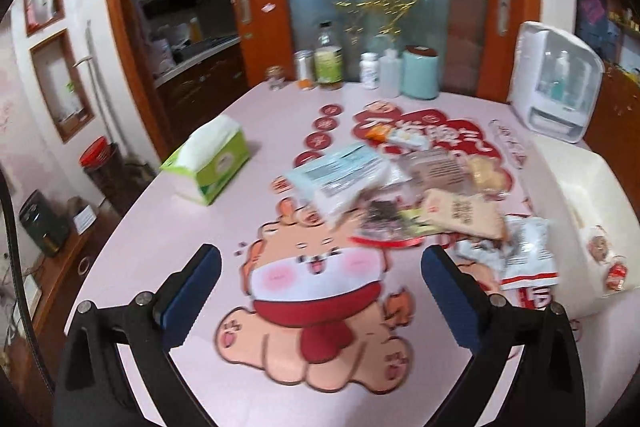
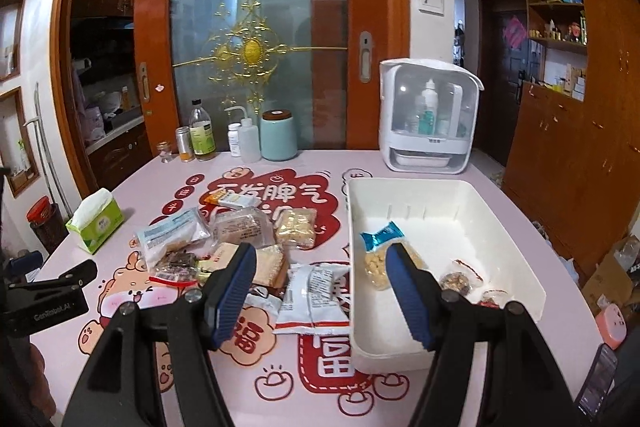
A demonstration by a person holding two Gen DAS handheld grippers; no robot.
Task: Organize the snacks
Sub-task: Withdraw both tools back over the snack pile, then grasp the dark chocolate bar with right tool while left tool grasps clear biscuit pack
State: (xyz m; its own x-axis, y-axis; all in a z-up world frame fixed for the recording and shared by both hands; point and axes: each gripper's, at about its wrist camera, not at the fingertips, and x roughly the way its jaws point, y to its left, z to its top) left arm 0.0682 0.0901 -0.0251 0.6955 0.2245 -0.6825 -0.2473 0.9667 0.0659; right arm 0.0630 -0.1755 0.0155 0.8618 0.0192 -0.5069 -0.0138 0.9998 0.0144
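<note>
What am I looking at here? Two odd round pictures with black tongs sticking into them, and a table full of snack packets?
No robot here: a person holds a two-finger grabbing tool in each hand, and each carries a wide-angle camera looking along its fingers, which bends the picture round.

The left wrist view shows the left tool, open and empty, above the pink table with its cartoon print. The right wrist view shows the right tool, also open and holding nothing.

On the table lies a loose pile of snack packets, with a white packet nearest the tool. Beside them stands a white bin, which already holds a blue-topped bag of puffs and a few small wrapped snacks. A green tissue box sits to the left; bottles and jars line the far edge.
</note>
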